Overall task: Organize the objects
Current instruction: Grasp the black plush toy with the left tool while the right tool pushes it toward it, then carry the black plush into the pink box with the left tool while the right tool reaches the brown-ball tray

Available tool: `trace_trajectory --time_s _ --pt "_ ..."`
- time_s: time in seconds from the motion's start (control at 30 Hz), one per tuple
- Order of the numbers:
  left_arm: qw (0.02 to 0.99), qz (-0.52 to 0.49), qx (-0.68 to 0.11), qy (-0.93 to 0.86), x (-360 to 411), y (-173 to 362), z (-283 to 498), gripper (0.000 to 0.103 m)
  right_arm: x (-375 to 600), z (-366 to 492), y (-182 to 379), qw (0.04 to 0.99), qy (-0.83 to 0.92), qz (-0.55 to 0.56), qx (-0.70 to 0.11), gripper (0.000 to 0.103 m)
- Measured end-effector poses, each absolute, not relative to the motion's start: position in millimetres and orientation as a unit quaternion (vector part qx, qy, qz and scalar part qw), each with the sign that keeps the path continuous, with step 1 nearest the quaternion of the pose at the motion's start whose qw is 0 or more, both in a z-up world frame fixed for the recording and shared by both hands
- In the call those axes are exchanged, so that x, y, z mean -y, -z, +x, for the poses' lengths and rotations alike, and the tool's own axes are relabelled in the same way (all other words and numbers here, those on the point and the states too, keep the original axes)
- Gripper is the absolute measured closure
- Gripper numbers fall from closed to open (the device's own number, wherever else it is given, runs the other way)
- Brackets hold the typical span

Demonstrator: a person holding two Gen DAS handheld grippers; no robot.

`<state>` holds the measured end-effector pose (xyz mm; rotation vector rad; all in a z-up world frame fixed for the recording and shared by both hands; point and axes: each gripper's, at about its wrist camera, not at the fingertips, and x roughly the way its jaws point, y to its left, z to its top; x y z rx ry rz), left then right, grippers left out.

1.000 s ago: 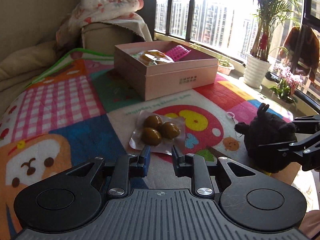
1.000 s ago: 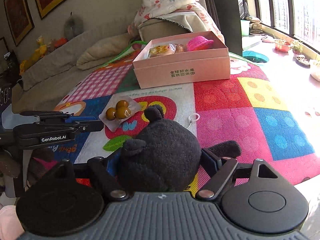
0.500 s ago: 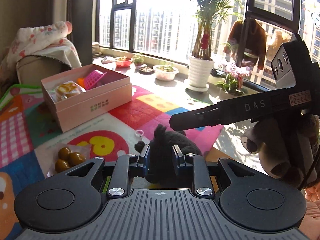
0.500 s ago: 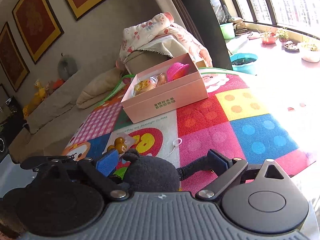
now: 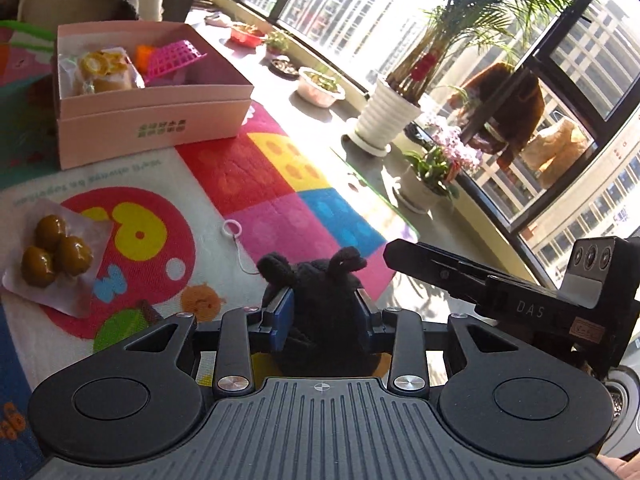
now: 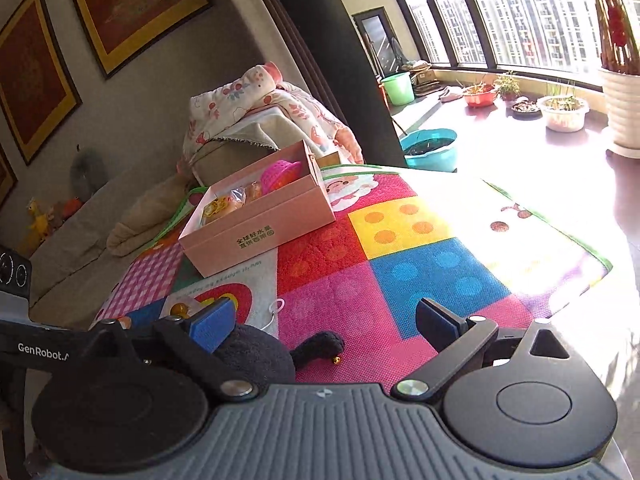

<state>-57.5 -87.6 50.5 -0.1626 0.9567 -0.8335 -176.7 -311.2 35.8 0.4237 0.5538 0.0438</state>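
My left gripper [image 5: 325, 314] is shut on a black plush toy [image 5: 320, 292] at the near edge of the colourful play mat [image 5: 256, 176]. My right gripper [image 6: 326, 326] is open, with the plush [image 6: 256, 354] low beside its left finger, not held. An open pink box [image 5: 148, 116] at the back of the mat holds a wrapped snack and a pink basket. A clear packet of brown balls [image 5: 52, 250] lies on the mat at left. The right gripper's body [image 5: 520, 304] shows at right in the left wrist view.
A white ring on a string [image 5: 232, 228] lies beside the plush. Potted plants [image 5: 384, 120] and bowls stand on the sunlit window ledge. A teal basin [image 6: 430, 148] is behind the mat. A sofa with pillows and a blanket [image 6: 256, 108] is at the back.
The plush passed from my right gripper to my left. The left gripper swung right from the packet and closed on the plush; the right gripper opened and lifted off it.
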Motion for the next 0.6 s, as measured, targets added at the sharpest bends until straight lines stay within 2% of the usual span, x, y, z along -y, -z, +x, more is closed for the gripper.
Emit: trace_trajectory --time_s 0.13,0.2,0.33,0.4,0.43,0.5,0.53,0.6 --pt "0.794 -0.046 -0.464 0.390 86 -53 -60 0.064 318 -185 -40 0.945 -0.004 0.201 -0.259 0.005" --pt "0.792 -0.046 -0.471 0.387 85 -51 -58 0.059 318 -186 -41 0.947 0.002 0.196 -0.256 0.004" --pt "0.743 -0.099 -0.527 0.399 95 -28 -43 0.032 318 -185 -38 0.944 -0.004 0.203 -0.260 0.004" --pt "0.708 -0.122 -0.562 0.409 108 -7 -37 0.024 318 -185 -37 0.944 -0.003 0.204 -0.260 0.004" --pt "0.715 -0.130 -0.547 0.416 111 -7 -38 0.015 318 -186 -38 0.944 -0.002 0.203 -0.258 0.004" --pt "0.730 -0.120 -0.530 0.413 118 -10 -37 0.021 319 -189 -39 0.947 0.004 0.197 -0.253 0.004" --pt "0.736 -0.121 -0.520 0.417 119 -10 -35 0.030 320 -191 -40 0.949 0.008 0.193 -0.251 0.003" --pt "0.738 -0.141 -0.512 0.417 117 -10 -32 0.032 320 -192 -42 0.950 0.015 0.186 -0.249 0.003"
